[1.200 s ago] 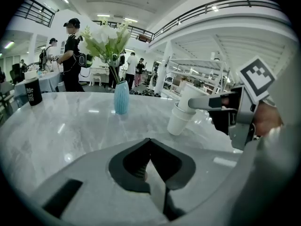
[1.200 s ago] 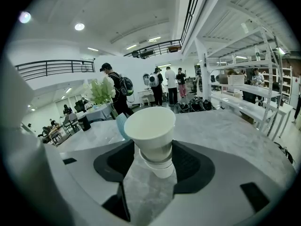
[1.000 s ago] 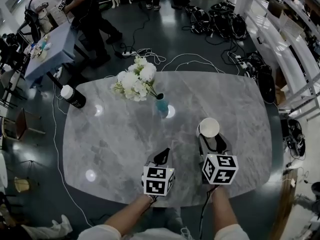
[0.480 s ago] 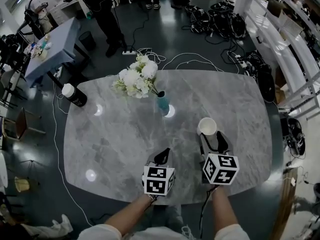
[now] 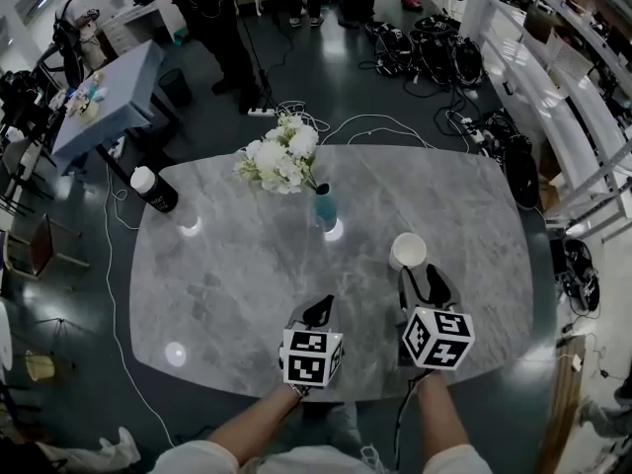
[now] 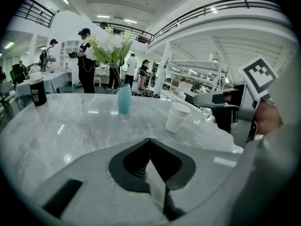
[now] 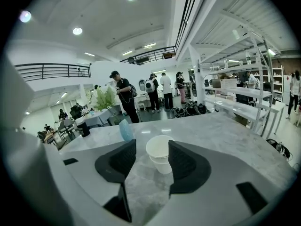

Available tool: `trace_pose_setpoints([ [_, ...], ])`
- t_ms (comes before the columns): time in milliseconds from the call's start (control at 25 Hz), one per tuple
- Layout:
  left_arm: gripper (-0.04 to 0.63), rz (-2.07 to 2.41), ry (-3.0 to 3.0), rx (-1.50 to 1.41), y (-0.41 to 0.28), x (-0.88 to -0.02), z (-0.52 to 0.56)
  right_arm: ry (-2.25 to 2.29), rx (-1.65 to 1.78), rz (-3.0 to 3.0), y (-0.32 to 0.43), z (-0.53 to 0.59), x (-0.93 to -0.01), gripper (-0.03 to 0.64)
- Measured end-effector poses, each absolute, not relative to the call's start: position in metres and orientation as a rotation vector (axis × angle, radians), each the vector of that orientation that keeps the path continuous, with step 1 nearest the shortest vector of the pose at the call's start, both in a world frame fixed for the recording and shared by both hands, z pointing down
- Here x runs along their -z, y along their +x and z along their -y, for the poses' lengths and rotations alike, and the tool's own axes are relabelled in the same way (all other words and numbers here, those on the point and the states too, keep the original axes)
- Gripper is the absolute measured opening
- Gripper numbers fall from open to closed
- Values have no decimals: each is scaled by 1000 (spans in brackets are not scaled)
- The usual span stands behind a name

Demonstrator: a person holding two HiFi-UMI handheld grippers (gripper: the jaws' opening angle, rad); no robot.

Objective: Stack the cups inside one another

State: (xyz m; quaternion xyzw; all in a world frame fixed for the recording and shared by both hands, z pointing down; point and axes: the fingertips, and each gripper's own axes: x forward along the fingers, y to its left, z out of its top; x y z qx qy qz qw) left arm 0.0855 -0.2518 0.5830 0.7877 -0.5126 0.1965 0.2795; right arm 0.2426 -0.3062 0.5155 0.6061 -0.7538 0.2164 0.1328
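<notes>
White paper cups (image 5: pixel 408 251), nested as one stack, stand upright on the grey marble table (image 5: pixel 227 284), right of centre. My right gripper (image 5: pixel 422 282) is open just behind the stack, with nothing gripped. In the right gripper view the cup stack (image 7: pixel 160 154) shows in the gap between the two black fingertips of my right gripper (image 7: pixel 152 150), a little beyond them. My left gripper (image 5: pixel 318 311) is shut and empty near the table's front edge, left of the right one. In the left gripper view my left gripper (image 6: pixel 149 150) has its tips touching, and the cups (image 6: pixel 178 117) stand ahead to the right.
A blue vase (image 5: pixel 323 208) with white flowers (image 5: pixel 279 156) stands behind the cups at the table's middle. A black bottle (image 5: pixel 155 190) sits at the far left corner. People, a small table and cables are on the floor beyond.
Grippers and cups keep almost the same places. The person standing beyond the table's far left has moved further away.
</notes>
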Motion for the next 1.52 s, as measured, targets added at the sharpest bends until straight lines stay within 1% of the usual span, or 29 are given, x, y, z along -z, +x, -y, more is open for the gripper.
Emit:
trace_pose_setpoints([
  [200, -6, 1374, 2142, -515, 78, -571, 245, 1792, -597, 2166, 239, 292, -504, 133],
  [560, -6, 1381, 2184, -492, 66, -545, 220, 1786, -624, 2174, 219, 255, -490, 23],
  [1040, -6, 1365, 2242, -460, 55, -519, 178, 1743, -693, 2148, 191, 181, -500, 15],
  [1520, -6, 1322, 2311, -450, 54, -499, 153, 1776, -647, 2129, 190, 157, -480, 15],
])
